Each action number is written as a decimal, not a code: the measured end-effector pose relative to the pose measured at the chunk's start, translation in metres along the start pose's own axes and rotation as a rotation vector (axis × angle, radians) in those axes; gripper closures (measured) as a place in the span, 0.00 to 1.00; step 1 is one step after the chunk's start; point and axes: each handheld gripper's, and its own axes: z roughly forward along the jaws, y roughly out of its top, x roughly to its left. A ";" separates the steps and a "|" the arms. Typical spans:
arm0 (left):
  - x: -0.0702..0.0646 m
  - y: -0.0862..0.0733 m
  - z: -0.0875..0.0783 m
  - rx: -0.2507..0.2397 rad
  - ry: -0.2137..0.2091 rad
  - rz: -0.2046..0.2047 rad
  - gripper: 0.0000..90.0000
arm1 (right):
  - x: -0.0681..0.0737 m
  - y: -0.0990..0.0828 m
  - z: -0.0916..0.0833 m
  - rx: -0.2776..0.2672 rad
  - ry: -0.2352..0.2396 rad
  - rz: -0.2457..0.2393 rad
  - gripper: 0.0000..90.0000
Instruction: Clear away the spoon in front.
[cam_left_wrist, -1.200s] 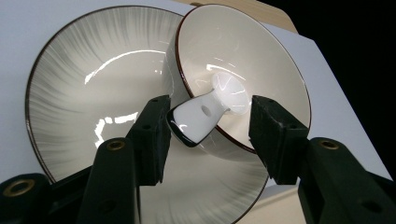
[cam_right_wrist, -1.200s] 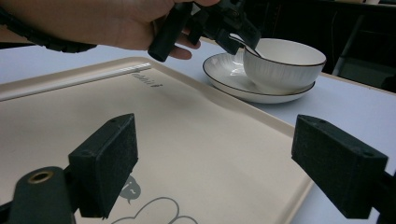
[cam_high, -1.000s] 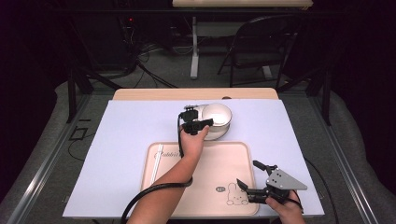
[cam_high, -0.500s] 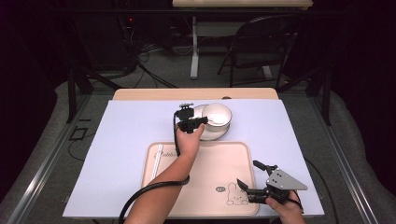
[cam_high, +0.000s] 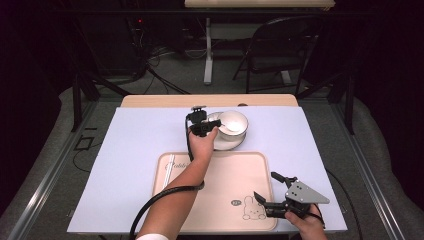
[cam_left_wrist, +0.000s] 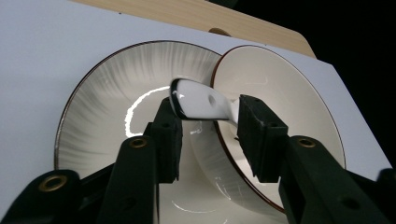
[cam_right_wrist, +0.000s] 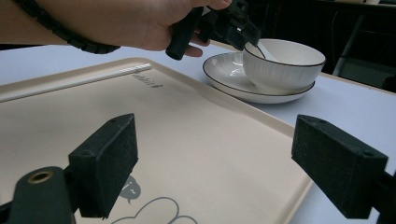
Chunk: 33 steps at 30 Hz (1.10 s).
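A white bowl stands on a ribbed saucer at the back of the table. A white spoon leans in the bowl, its handle sticking out over the saucer. My left gripper is at the bowl's left rim. Its jaws have just been closing, and the handle now spans both pads. My right gripper stands open and holds nothing, low over the front right corner of the beige tray, near its rabbit drawing.
A white stick lies along the tray's left edge. The tray rests on a pale blue mat that covers a wooden table. A folding chair and cables stand beyond the table's far edge.
The left gripper has edged slightly left at the bowl's rim. The right gripper has stayed where it was.
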 end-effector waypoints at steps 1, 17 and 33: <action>-0.001 0.000 0.001 0.001 0.002 0.003 0.67 | 0.000 0.000 0.000 0.000 0.000 0.000 0.16; -0.004 0.002 0.013 -0.020 0.024 0.009 0.60 | 0.000 0.000 0.000 -0.002 0.003 0.001 0.16; -0.004 0.007 0.008 -0.047 0.071 0.045 0.66 | 0.000 0.000 0.000 0.001 0.003 0.005 0.16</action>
